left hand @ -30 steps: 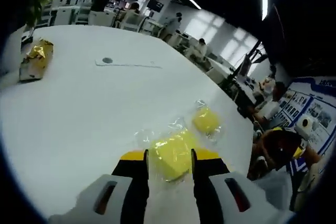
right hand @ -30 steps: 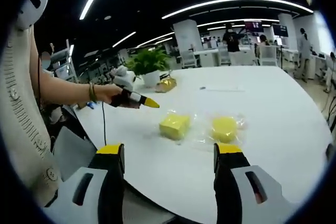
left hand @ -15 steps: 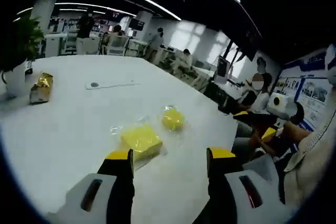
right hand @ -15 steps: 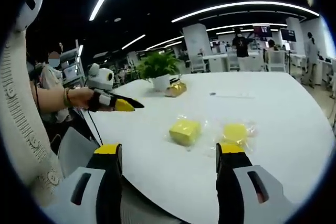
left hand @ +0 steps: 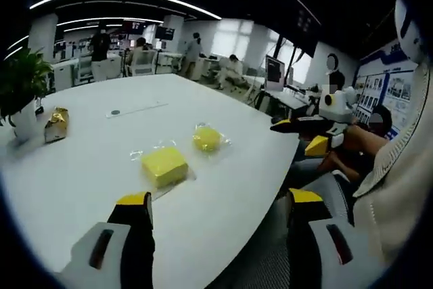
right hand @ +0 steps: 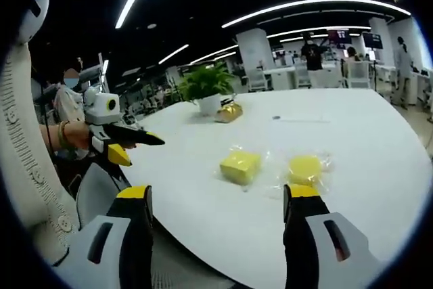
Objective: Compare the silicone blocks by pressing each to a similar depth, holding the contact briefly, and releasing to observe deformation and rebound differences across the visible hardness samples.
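Both tools hang off the near edge of the white bench (left hand: 81, 167), clear of the samples. The left tool (left hand: 220, 208) has its jaws wide apart, empty; the right tool (right hand: 216, 197) likewise gapes with nothing between. Two yellow silicone blocks sit side by side near that edge in clear wrap: the square block (left hand: 164, 166) and the rounder block (left hand: 206, 139), just beside each other. They look soft and light, likely slippery in that film, so press squarely on the top face, not the corners.
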